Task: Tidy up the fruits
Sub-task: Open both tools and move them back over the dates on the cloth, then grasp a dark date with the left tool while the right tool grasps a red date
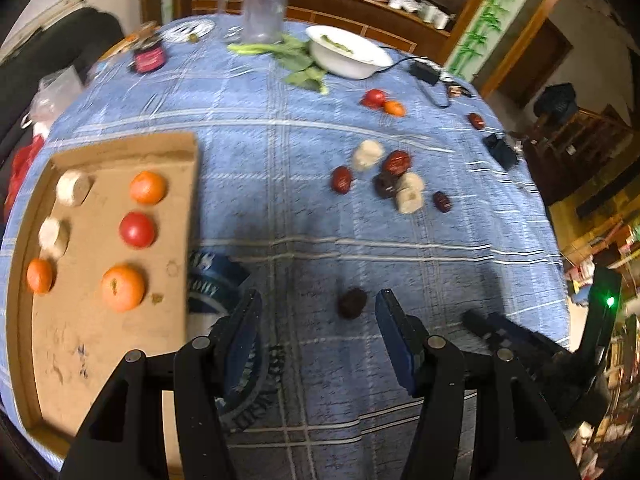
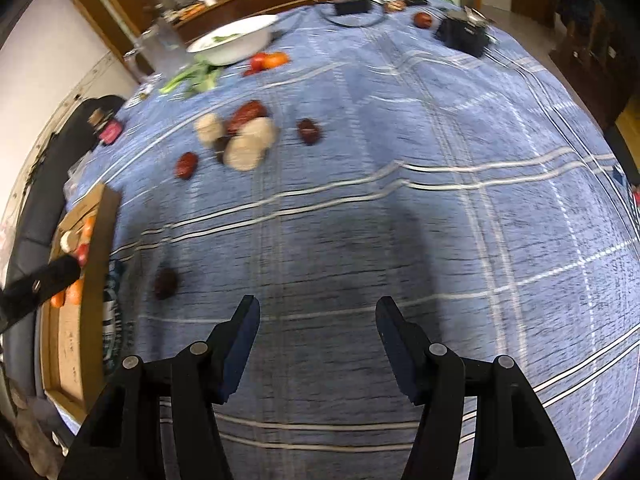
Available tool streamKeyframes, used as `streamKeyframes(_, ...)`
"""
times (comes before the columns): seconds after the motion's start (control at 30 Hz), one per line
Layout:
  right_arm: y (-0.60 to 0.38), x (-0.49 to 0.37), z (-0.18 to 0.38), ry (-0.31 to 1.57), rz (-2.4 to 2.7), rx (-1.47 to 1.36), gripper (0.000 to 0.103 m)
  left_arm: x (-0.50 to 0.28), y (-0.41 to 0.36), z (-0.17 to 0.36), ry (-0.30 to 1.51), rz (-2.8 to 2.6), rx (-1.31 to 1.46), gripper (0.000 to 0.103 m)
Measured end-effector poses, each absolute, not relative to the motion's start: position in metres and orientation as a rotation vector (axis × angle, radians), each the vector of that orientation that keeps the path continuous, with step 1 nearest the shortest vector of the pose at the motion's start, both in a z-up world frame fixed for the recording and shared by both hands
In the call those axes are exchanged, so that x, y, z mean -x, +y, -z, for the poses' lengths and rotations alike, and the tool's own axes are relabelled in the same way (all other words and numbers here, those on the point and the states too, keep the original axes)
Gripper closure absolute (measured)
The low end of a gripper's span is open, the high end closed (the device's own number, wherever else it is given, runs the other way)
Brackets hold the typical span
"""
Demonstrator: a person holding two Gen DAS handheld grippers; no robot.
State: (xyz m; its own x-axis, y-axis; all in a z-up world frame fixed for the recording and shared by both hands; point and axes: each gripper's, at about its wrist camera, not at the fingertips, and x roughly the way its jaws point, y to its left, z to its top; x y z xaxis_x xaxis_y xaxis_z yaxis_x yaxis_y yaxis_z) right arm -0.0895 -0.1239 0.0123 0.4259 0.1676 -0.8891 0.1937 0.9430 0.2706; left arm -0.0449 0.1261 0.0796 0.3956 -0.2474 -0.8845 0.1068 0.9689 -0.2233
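A cardboard tray point(image 1: 100, 344) at the left holds three oranges point(image 1: 122, 287), a tomato point(image 1: 137, 229) and two pale round pieces point(image 1: 72, 188). Loose on the blue cloth lie red dates point(image 1: 341, 179), pale pieces point(image 1: 409, 197), a tomato point(image 1: 373, 98) with an orange point(image 1: 394, 108), and a dark fruit point(image 1: 352, 302). My left gripper point(image 1: 316, 304) is open, the dark fruit lying just ahead between its fingertips. My right gripper point(image 2: 317, 310) is open and empty over bare cloth; the dark fruit point(image 2: 165, 283) lies to its left.
A white bowl point(image 1: 348, 54), green leaves point(image 1: 296, 60), a clear jug point(image 1: 262, 8) and a red-lidded jar point(image 1: 149, 58) stand at the table's far side. Black devices and a cable point(image 1: 424, 70) lie far right. The right gripper point(image 1: 504, 332) shows beside the left one.
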Motion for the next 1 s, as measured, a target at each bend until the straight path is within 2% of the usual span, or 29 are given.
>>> streamKeyframes(0.3, -0.132, 0.070, -0.021, 1.105, -0.042, -0.305, 0.039, 0.059, 0.134, -0.059, 1.172, 0.148, 0.167, 0.045)
streamKeyframes(0.73, -0.135, 0.021, -0.024, 1.064, -0.090, -0.241, 0.039, 0.045, 0.075, -0.038, 1.149, 0.316, 0.029, 0.046)
streamKeyframes(0.77, -0.137, 0.016, -0.024, 1.060, -0.084, -0.232, 0.039, 0.042, 0.073, -0.034, 1.150, 0.319, 0.020, 0.046)
streamKeyframes(0.83, -0.139, 0.004, -0.024, 1.051, -0.075, -0.205, 0.039, 0.036, 0.070, -0.027, 1.161, 0.333, 0.013, 0.060)
streamKeyframes(0.9, -0.140, -0.008, -0.023, 1.045, -0.068, -0.172, 0.039, 0.031, 0.068, -0.019, 1.186, 0.339, 0.008, 0.069)
streamKeyframes(1.0, -0.140, -0.023, -0.020, 1.046, -0.069, -0.145, 0.039, 0.030, 0.067, -0.019, 1.172, 0.343, -0.002, 0.068)
